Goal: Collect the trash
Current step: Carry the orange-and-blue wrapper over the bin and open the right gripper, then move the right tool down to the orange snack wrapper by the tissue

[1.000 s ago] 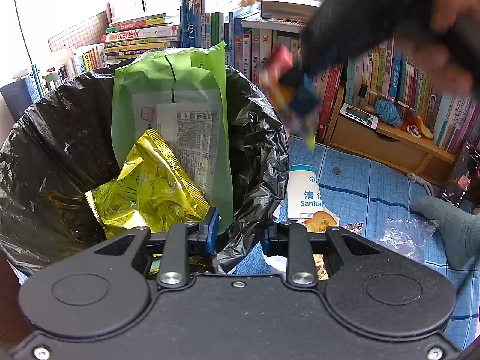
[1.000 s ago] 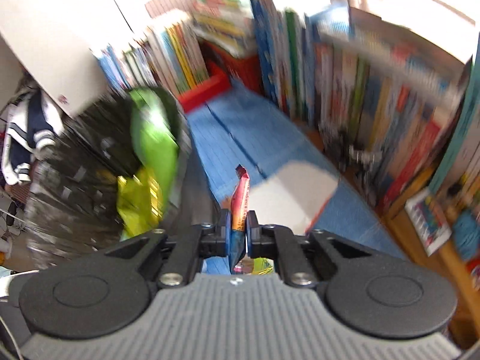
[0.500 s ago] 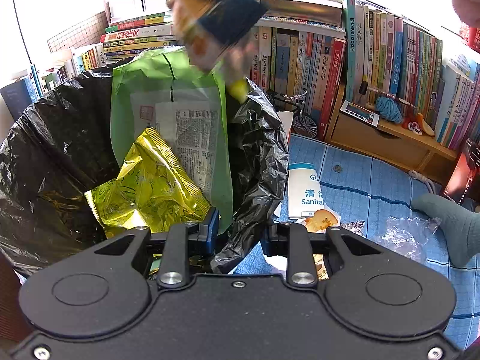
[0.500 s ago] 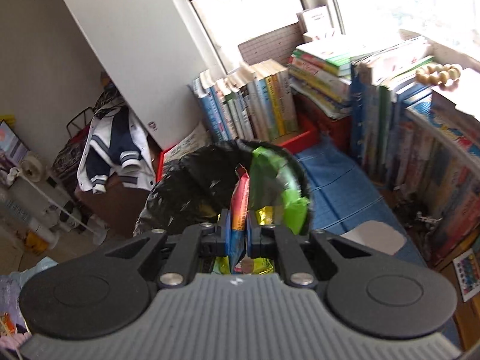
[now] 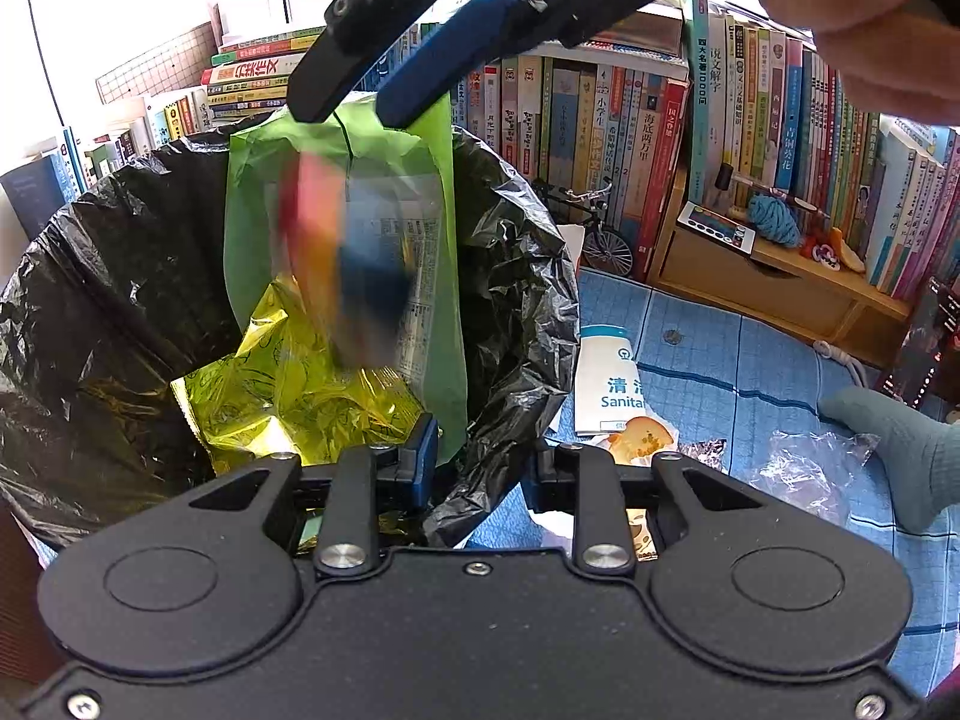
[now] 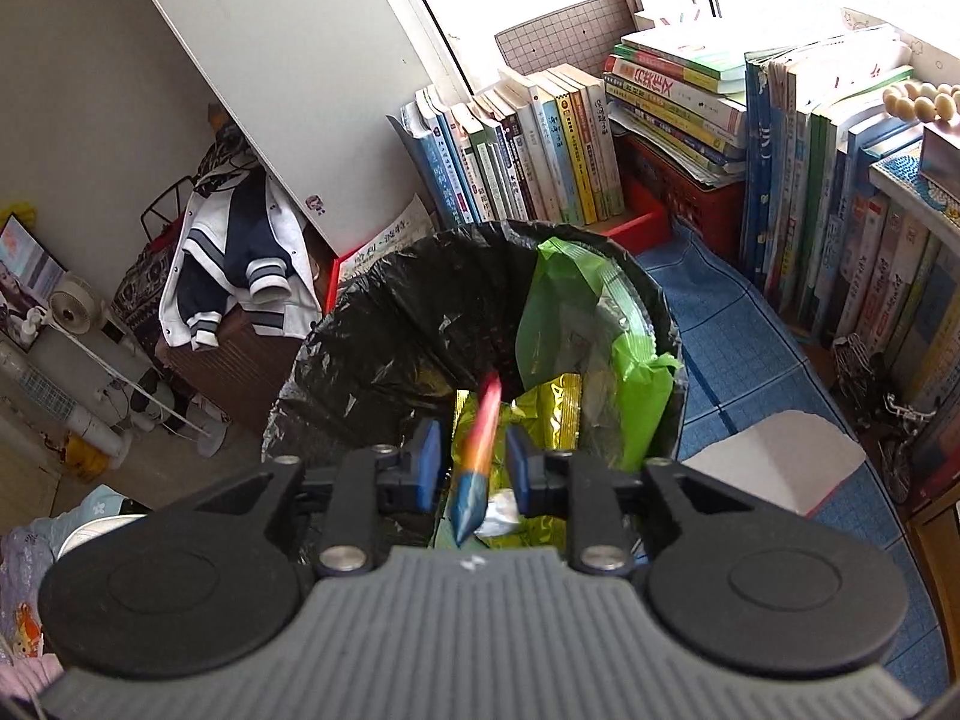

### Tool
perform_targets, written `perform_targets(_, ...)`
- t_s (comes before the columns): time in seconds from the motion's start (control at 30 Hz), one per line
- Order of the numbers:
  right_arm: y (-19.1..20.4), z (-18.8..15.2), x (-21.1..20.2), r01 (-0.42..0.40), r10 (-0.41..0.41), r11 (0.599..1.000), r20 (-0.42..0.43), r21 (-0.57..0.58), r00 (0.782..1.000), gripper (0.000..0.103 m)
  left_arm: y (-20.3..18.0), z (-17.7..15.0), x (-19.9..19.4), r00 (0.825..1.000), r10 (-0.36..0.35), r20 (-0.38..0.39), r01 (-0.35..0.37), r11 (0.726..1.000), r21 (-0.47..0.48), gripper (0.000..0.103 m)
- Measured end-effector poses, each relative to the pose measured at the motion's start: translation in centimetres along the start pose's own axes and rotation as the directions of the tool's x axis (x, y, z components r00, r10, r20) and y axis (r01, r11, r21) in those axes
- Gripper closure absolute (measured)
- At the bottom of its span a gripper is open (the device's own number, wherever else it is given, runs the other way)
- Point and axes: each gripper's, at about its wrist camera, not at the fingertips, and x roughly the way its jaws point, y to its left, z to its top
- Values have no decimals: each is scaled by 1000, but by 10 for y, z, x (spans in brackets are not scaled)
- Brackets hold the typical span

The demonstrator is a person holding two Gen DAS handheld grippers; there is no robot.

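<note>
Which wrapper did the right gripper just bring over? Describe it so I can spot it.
Find the black-lined trash bin by the bookshelves. Above its mouth, the right gripper's jaws are opening around a thin red, orange and blue wrapper. Its neighbours, the green bag and yellow foil bag, already lie inside.

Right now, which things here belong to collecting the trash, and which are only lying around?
Belong to the job:
- black trash bag, its rim held by the left gripper
- red-blue wrapper, falling between the opening right gripper
- green packet and yellow wrapper inside
- clear plastic on the floor

Just lying about:
- books
- toy bicycle
- jacket
</note>
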Motion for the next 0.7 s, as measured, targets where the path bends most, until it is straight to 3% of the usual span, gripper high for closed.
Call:
perform_targets(0.2,-3,-3,-4,20,-20,1000,7,-11,1000,52,0,-1,-1,1000,2,0,-2,1000,0,76)
perform_targets(0.47,-20,-24,-13,106,-107,994,-26,-37,994,47,0,0,-2,1000,5,1,-5,1000,4,76)
perform_targets(0.7,-42,-41,-25,218,-222,974,-83,-56,972,44,-1,0,-2,1000,5,-1,-5,1000,4,75)
